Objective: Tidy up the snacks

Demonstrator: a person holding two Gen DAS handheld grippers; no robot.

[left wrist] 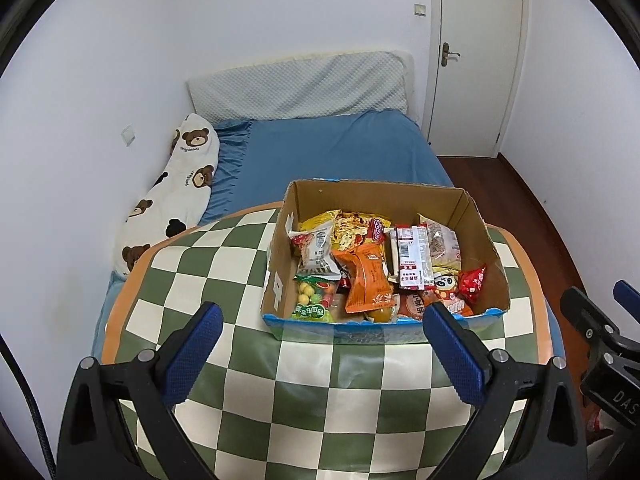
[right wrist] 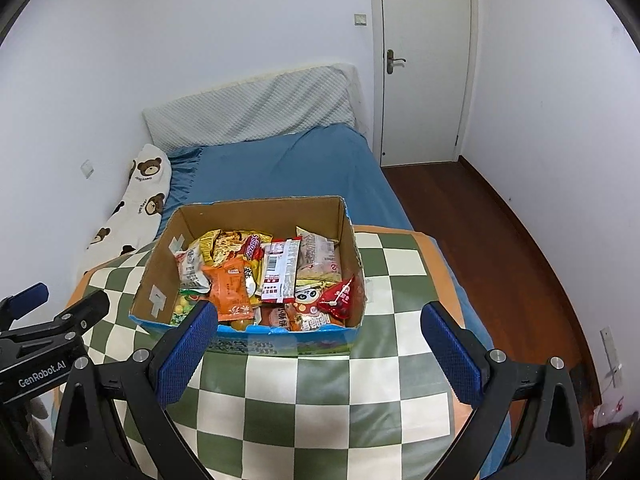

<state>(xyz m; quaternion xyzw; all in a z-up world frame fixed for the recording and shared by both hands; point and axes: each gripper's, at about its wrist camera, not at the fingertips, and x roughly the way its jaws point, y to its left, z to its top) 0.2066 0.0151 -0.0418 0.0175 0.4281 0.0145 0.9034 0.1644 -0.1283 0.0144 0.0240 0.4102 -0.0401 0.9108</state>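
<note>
Right gripper (right wrist: 320, 340) wide open, empty, low in frame; cardboard box (right wrist: 160, 268) of snack packets centre frame on checkered mat (right wrist: 340, 392).

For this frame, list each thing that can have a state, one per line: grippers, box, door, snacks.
left gripper: open, empty, held short of the box
right gripper: open, empty, held short of the box
cardboard box: top open, upright on the checkered cloth
snack packets: piled loosely inside the box, sealed as far as visible
door: closed
</note>
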